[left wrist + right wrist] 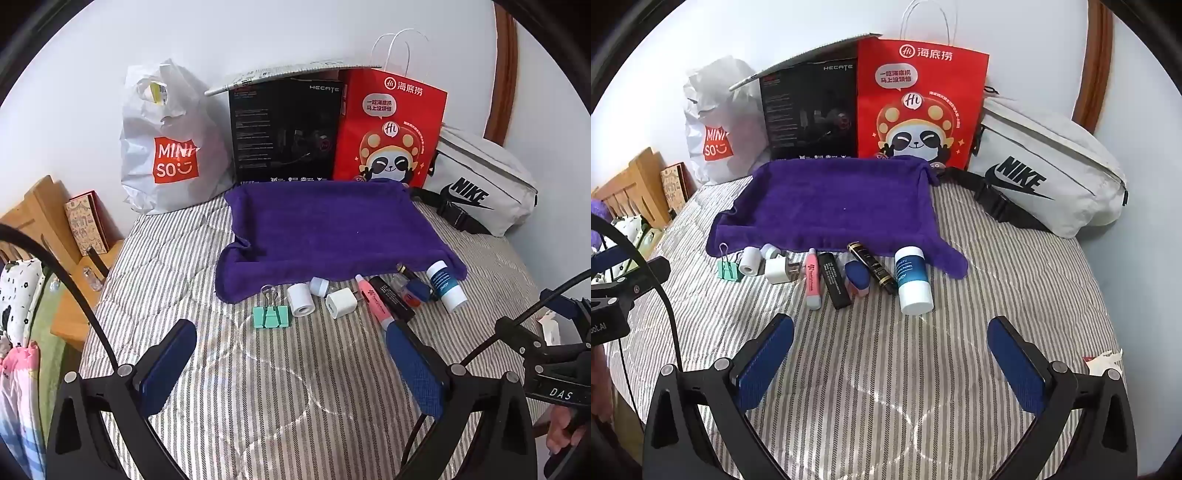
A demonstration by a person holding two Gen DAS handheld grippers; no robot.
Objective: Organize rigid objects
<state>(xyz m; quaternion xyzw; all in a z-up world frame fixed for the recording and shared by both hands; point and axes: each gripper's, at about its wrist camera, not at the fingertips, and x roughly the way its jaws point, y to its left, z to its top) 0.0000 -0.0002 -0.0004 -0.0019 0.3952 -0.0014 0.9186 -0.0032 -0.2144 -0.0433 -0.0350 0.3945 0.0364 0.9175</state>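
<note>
Both the left gripper (291, 341) and right gripper (891, 338) hover wide open and empty over the striped bed (871, 369), small items lined along the purple towel (831, 199), bags behind.

Pale white wall (812, 22) behind a grey-striped quilted bed (886, 369); wooden headboard (33, 218) at the bed's left edge, curved wooden frame (1097, 55) at the far right corner.

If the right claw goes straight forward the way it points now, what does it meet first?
Probably the striped bed cover first, since the open right claw points downward. Just beyond lies the white and blue bottle. The depth is hard to judge.
</note>
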